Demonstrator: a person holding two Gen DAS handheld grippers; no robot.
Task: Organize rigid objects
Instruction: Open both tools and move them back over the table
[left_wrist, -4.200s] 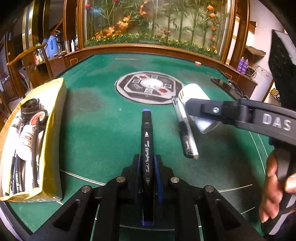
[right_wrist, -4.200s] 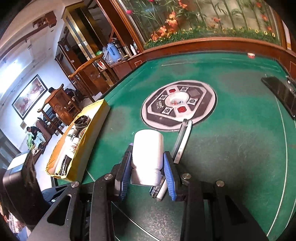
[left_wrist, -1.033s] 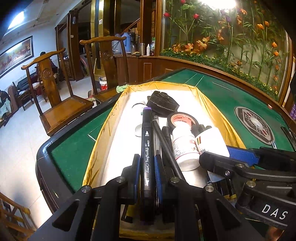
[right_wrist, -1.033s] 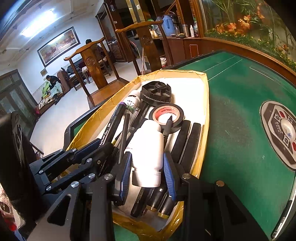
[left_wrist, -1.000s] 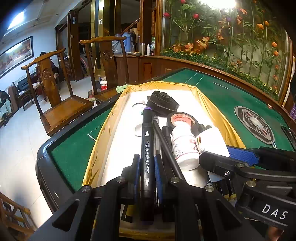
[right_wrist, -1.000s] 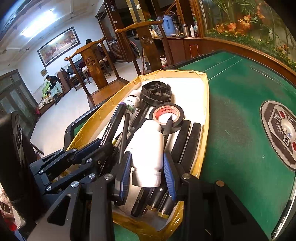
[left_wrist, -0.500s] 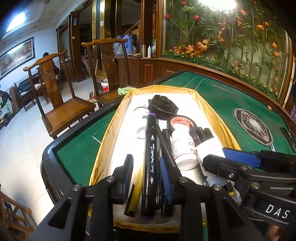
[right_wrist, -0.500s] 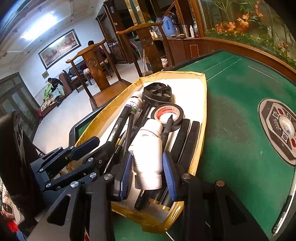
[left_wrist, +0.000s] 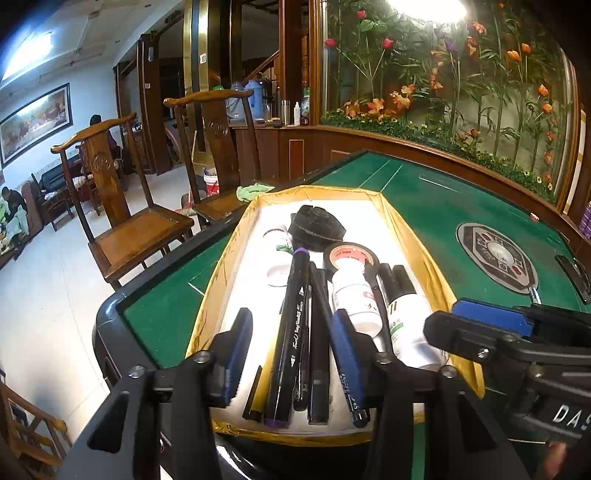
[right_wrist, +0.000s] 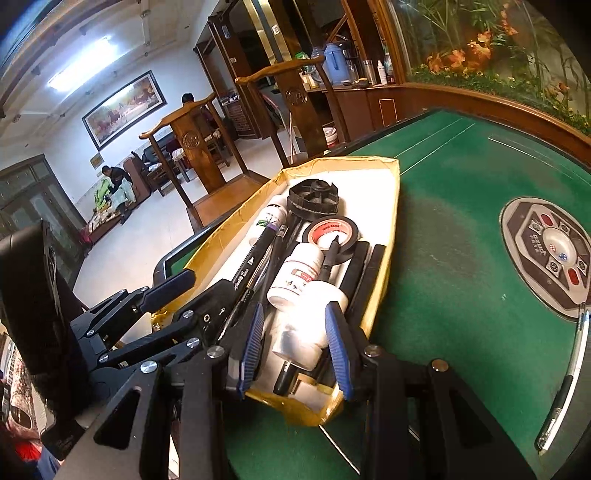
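Over the near end of the yellow-edged tray (left_wrist: 229, 258), the left gripper (left_wrist: 291, 332) had just been spreading its jaws, and they stood apart with the black marker (left_wrist: 291, 321) lying loose between them among other pens on the tray floor, neither pad touching it. Just to its right, the right gripper (right_wrist: 295, 332) was pinching a white bottle (right_wrist: 306, 325) between its blue pads (right_wrist: 338, 350), holding it low over the pens at the tray's near end.

The tray sat on the left part of the green table (right_wrist: 461, 258). It held a second white bottle (left_wrist: 352, 295) with a red label, a roll of black tape (left_wrist: 351, 254) with a red core, a round black spool (left_wrist: 317, 229) at the far end, a small white container (left_wrist: 277, 251) to the left, and several dark pens and markers laid lengthwise.

The right wrist view alone showed a silver pen (right_wrist: 565, 384) lying on the green felt at the far right, near the round control panel (right_wrist: 546, 251) in the table's middle. The left wrist view alone showed the wall of artificial flowers (left_wrist: 443, 74) behind the table. Both views took in the wooden chairs (left_wrist: 122, 206) beside the table's left side.
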